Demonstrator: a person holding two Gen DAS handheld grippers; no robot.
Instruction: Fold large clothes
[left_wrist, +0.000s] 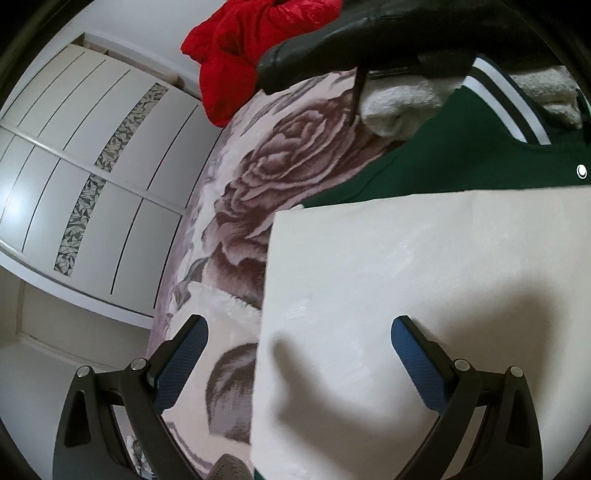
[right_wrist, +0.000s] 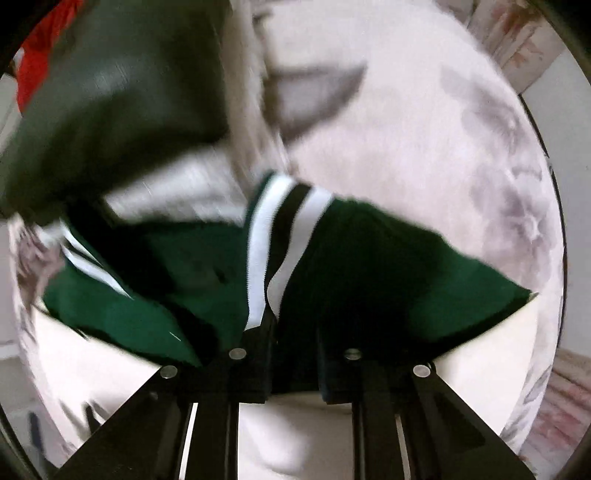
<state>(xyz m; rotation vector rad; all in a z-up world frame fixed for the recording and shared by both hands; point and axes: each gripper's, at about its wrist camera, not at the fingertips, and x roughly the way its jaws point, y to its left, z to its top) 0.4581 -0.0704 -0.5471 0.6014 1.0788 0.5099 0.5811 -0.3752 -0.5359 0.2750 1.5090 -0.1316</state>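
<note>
A green jacket (left_wrist: 461, 155) with white and dark striped ribbing (left_wrist: 509, 107) lies on a floral blanket (left_wrist: 280, 166). Its cream panel (left_wrist: 424, 277) is spread flat in front. My left gripper (left_wrist: 299, 325) hovers open over the panel's left edge, one blue pad above the blanket and the other above the cream cloth, holding nothing. In the blurred right wrist view, my right gripper (right_wrist: 295, 332) points down into the green jacket (right_wrist: 388, 266). Bunched green cloth and a striped band (right_wrist: 280, 236) cover its fingertips and sit pinched between the narrow jaws.
A black leather garment (left_wrist: 388, 33), a red garment (left_wrist: 240, 48) and a white fuzzy garment (left_wrist: 399, 103) lie piled at the far side of the blanket. A white wardrobe (left_wrist: 92, 166) stands beyond the bed's left edge. The black garment (right_wrist: 110, 103) fills the right view's upper left.
</note>
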